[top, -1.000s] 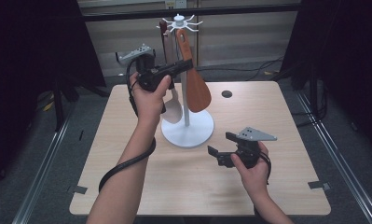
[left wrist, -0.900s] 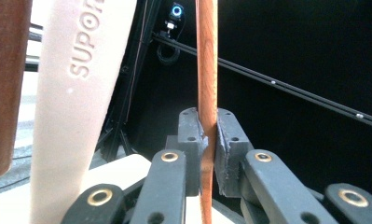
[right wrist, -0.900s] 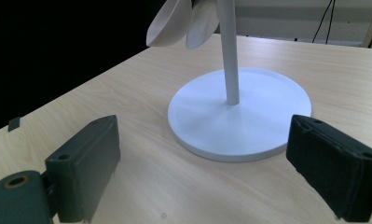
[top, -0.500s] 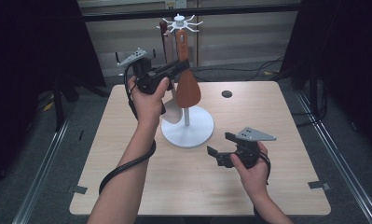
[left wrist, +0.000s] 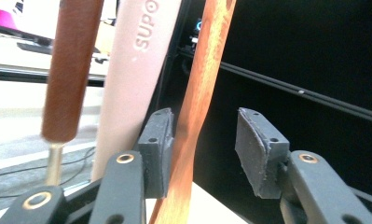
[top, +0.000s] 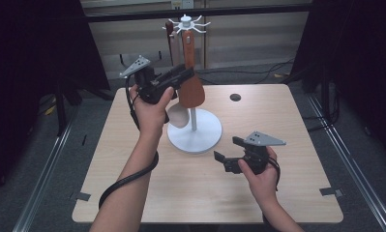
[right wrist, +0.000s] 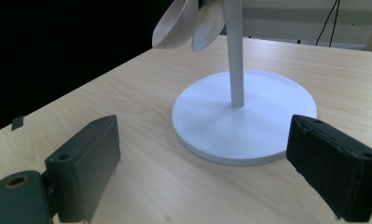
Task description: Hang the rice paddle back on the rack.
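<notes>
While its jaws are just being opened, the left gripper (top: 181,77) is being kept released around the wooden spatula (left wrist: 197,93), hung on the white utensil stand (top: 194,130); the right gripper (top: 225,150) is being held released over the desk (top: 287,125).

Lab: black curtains (top: 31,72), floor rails (top: 45,188), taped table (top: 297,145).

Top and bottom of the wooden spatula (left wrist: 200,93) are getting cropped in the left gripper view, same for the pink utensil (left wrist: 132,79) beside it. In the right gripper view the stand (right wrist: 243,116) pole is running off the top edge, hanging heads half cut.
</notes>
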Available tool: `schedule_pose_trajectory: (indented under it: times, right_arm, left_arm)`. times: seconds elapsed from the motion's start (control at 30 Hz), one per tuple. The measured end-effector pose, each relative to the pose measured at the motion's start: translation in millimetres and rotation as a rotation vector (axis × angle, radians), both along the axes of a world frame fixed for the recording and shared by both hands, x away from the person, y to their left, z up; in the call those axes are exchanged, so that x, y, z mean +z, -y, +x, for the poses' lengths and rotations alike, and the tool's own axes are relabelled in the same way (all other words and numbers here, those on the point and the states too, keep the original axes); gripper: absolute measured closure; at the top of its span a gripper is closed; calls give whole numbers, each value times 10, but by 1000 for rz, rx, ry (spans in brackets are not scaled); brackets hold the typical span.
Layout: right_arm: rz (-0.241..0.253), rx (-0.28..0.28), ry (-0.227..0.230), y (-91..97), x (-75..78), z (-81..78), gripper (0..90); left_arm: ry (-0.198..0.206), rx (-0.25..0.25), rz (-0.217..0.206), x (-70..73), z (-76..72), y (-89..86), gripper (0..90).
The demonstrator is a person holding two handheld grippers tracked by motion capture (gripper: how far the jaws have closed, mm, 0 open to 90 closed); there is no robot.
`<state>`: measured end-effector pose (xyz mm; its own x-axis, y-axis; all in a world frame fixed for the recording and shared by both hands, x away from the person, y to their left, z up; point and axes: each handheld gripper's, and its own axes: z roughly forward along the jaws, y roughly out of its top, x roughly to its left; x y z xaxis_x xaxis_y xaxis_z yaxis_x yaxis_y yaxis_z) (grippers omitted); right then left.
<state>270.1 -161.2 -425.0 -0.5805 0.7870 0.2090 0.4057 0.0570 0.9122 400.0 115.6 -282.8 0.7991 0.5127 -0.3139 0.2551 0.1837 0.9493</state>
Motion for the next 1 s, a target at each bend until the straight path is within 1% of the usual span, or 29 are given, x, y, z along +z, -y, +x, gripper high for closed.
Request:
schedule_pose_trajectory:
  times: [0.1,0.13,0.2,0.23,0.33,0.37,0.4,0.43,0.47,0.53,0.57,0.67,0.7,0.73,0.77,0.8,0.83,0.87,0.93,1.0]
  right_arm:
    - [-2,0,4,-9,3,11,97]
    - [-6,4,10,-13,-1,17,98]
    - [-8,4,4,-26,-3,14,97]
    - [-10,9,5,-36,-8,16,98]
    - [-13,13,3,-52,-19,19,97]
    - [-15,16,2,-56,-22,20,98]
    - [-15,18,3,-58,-24,22,98]
    - [-18,19,3,-56,-27,23,97]
    - [-17,16,1,-56,-26,23,98]
    - [-17,15,1,-56,-26,24,97]
    - [-18,15,2,-56,-26,25,97]
    - [-16,15,4,-58,-26,25,98]
    - [-18,17,2,-57,-28,23,98]
    - [-19,16,2,-55,-29,21,98]
    - [-21,16,4,-52,-26,18,97]
    - [-17,17,3,-52,-21,16,98]
    - [-17,16,5,-49,-15,17,97]
    - [-14,12,6,-47,-12,20,98]
    - [-15,13,4,-45,-11,23,97]
    - [-18,15,7,-49,-15,28,98]
  left_arm:
    - [9,1,14,-23,-32,-20,524]
    - [15,11,31,-29,-47,-35,515]
    - [19,17,27,-36,-72,-34,508]
    - [23,27,40,-40,-82,-44,494]
    - [30,31,45,-59,-106,-60,478]
    - [34,27,57,-67,-115,-70,475]
    - [28,33,50,-75,-127,-68,467]
    - [34,27,63,-87,-135,-86,463]
    - [32,36,60,-92,-147,-84,462]
    - [44,34,79,-107,-166,-104,460]
    - [43,30,83,-113,-177,-109,456]
    - [40,44,77,-128,-219,-127,438]
    - [52,42,93,-135,-228,-148,428]
    - [50,50,91,-140,-244,-150,418]
    - [56,51,98,-146,-260,-158,407]
    - [55,54,99,-159,-277,-164,401]
    - [57,50,111,-168,-285,-174,387]
    - [53,52,103,-177,-297,-170,379]
    - [54,52,124,-208,-322,-187,372]
    - [51,54,121,-234,-345,-197,360]
